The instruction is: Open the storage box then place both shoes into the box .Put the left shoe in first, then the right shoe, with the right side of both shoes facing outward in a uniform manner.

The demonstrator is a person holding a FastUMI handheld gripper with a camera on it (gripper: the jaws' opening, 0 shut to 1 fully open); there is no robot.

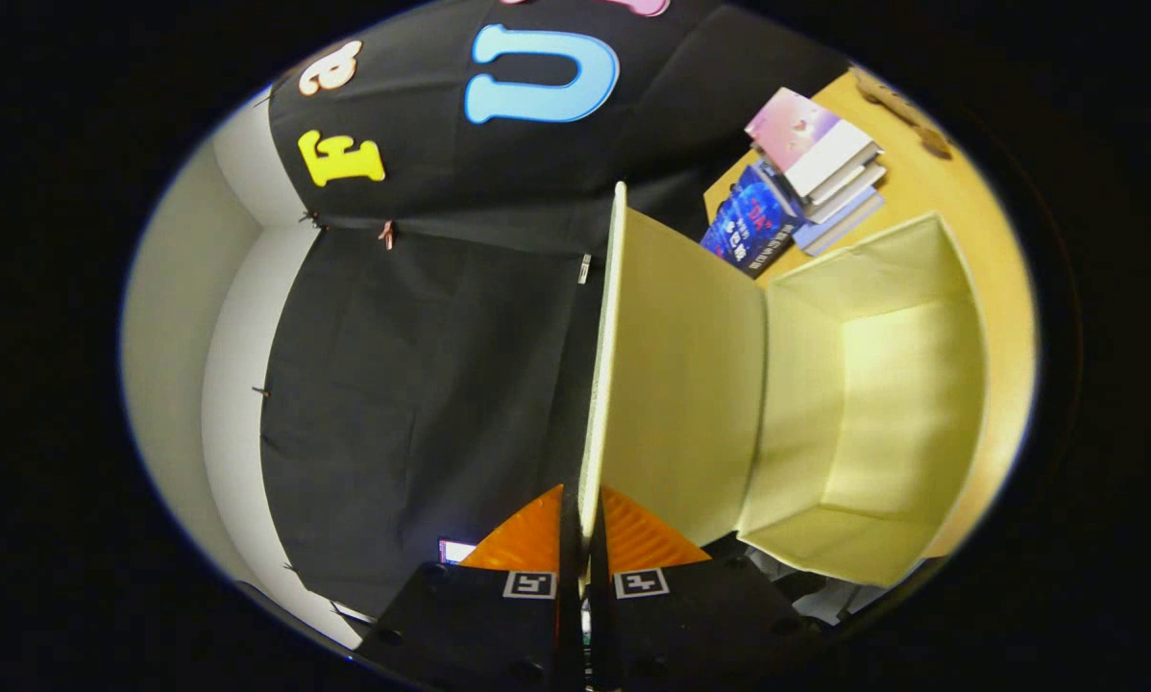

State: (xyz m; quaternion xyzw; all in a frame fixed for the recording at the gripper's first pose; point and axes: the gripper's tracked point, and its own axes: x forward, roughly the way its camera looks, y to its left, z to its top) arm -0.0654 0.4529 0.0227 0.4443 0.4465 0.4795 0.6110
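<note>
Hand-held gripper (582,538) is clamped on the storage box lid (676,384) edge, bottom center; lid runs straight ahead, box cavity (883,423) opens to the right w/ books (806,178) upper right.

Lid (676,384): smooth matt pale plastic between your fingers.
Finger pads (527,538): ribbed orange rubber.
Table (931,183): smooth yellow wood beyond.
Books (811,163): glossy paper covers.

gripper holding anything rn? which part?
Yes. The gripper is shut on the storage box's lid, pinching the lid's free edge between both orange fingers. The lid is swung open, and the box looks empty inside.
</note>
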